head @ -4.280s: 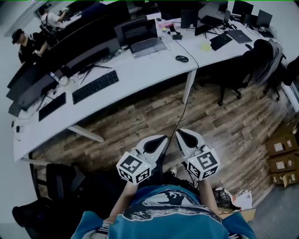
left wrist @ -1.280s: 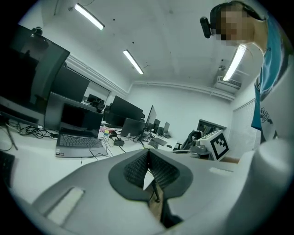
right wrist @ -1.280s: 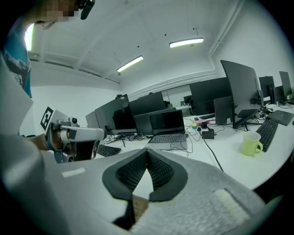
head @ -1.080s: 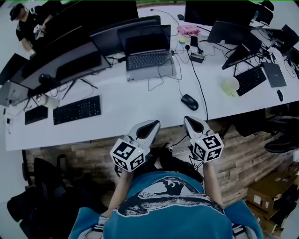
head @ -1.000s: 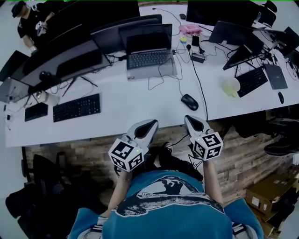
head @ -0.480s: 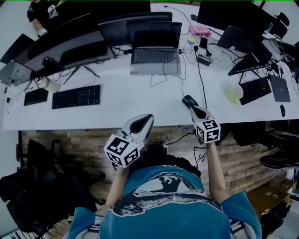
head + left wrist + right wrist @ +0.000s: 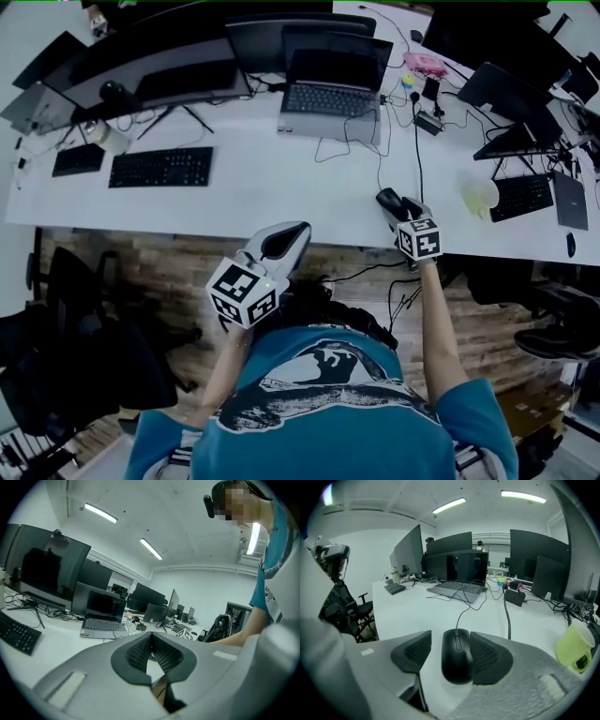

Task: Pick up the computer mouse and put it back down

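A black corded computer mouse (image 7: 386,198) (image 7: 458,660) lies on the white desk (image 7: 281,192) near its front edge. My right gripper (image 7: 399,206) (image 7: 451,638) reaches down over it, and its jaws are opening with the mouse between them. In the right gripper view the right pad lies against the mouse's side, while a gap shows at the left pad. My left gripper (image 7: 296,230) (image 7: 150,634) hangs just off the desk's front edge, shut and with nothing in it.
Behind the mouse stand a laptop (image 7: 333,89) (image 7: 457,587) and several dark monitors. A black keyboard (image 7: 159,167) lies to the left. A yellow-green cup (image 7: 479,194) (image 7: 575,646) stands right of the mouse, and a thick black cable (image 7: 506,616) runs past it.
My right gripper has moved forward and down from the desk's front edge onto the mouse, and its jaws have gone from shut to spread around it. The left gripper has stayed in place.
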The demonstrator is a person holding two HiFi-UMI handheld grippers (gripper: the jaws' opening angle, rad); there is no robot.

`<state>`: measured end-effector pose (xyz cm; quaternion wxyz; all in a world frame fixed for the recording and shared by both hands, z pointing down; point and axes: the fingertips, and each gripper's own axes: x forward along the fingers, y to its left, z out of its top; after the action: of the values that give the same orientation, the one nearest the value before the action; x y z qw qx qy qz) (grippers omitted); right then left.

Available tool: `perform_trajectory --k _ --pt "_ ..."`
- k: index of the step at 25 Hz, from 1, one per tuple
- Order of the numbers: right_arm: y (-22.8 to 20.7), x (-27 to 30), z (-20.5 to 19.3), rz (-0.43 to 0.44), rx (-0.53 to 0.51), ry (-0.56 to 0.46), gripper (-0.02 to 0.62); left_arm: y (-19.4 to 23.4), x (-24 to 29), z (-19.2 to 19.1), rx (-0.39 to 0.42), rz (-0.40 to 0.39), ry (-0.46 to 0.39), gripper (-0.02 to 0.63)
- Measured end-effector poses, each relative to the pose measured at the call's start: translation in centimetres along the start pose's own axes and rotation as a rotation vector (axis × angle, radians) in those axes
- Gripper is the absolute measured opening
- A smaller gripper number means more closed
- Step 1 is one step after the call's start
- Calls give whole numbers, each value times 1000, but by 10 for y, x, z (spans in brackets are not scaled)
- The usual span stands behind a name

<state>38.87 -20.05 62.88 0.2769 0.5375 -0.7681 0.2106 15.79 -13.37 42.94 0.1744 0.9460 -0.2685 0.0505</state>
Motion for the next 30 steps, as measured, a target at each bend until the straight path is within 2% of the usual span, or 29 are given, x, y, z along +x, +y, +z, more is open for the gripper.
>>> perform_trajectory --k 6,9,12,16,22,30 --pt "-14 27 -20 1 -36 116 308 -1 -6 -5 -5 15 7 14" --pt "-19 37 -29 20 -16 155 340 -1 -8 -7 -9 23 10 14" --pt "-19 40 -34 47 -6 171 343 0 -10 -9 -13 30 10 14" --pt "-15 40 -34 59 -31 148 307 0 -9 -11 -13 39 14 14" --pt "-12 35 -30 47 -59 115 305 -2 -6 -11 -9 34 20 14" --pt "-5 7 -3 38 51 -33 305 7 -15 -11 -18 70 25 14"
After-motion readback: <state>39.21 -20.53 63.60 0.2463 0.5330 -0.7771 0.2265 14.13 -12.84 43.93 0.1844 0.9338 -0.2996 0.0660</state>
